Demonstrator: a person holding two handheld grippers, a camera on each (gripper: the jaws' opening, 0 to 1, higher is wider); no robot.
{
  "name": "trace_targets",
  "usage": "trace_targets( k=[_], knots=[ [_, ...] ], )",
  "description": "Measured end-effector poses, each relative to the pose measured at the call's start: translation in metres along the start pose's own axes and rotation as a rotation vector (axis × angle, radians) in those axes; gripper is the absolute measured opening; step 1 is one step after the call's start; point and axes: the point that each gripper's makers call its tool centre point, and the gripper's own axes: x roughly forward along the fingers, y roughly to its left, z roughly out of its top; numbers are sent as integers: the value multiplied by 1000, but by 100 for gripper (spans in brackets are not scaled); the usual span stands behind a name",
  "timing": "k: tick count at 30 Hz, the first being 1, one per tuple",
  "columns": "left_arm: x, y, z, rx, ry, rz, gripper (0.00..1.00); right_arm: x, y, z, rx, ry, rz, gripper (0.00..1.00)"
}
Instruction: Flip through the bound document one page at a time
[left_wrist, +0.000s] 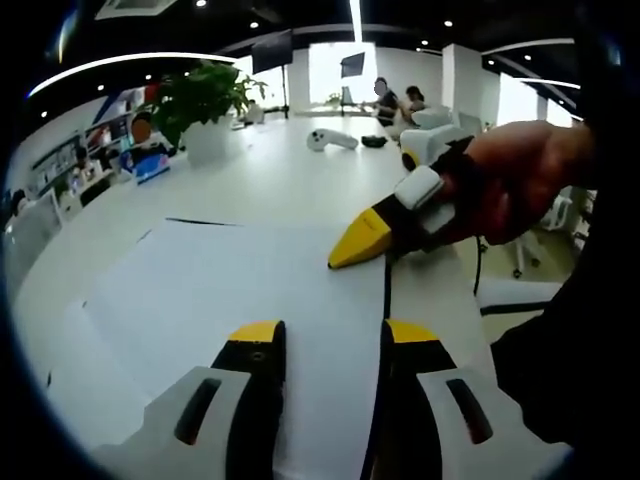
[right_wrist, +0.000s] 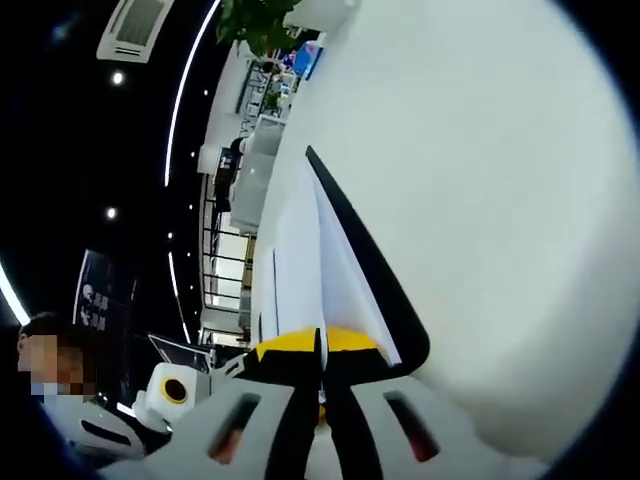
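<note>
The bound document (left_wrist: 240, 280) lies open on the white table (left_wrist: 290, 170), showing a blank white page with a thin black strip (left_wrist: 387, 290) along its right side. My left gripper (left_wrist: 332, 338) hovers low over that page, its yellow-tipped jaws apart with nothing between them. My right gripper (left_wrist: 357, 243), held in a hand (left_wrist: 520, 175), comes in from the right and meets the page's right edge. In the right gripper view, my right gripper (right_wrist: 322, 345) is shut on a thin white page (right_wrist: 335, 265) backed by a black edge (right_wrist: 375, 275), lifted off the table (right_wrist: 500, 200).
A potted plant (left_wrist: 205, 100) stands at the table's far left, with a white device (left_wrist: 330, 140) and a small black object (left_wrist: 373, 141) farther back. People sit at the far end (left_wrist: 395, 100). White chairs (left_wrist: 530, 260) stand to the right of the table.
</note>
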Motion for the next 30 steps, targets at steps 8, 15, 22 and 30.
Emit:
trace_targets(
  k=[8,15,22,30],
  knots=[
    [1,5,0,-8,-7,-22,39,2,1,3,-92,-36,-9,1],
    [3,9,-1,8,-16,-12,39,4,2,5,-191,-61,-31,1],
    [3,11,-1,5,-37,-14,40,5,3,7,-264,-91,-33,1],
    [4,10,0,2,-20,-14,41,6,3,10,-280,-105,-36,1]
  ],
)
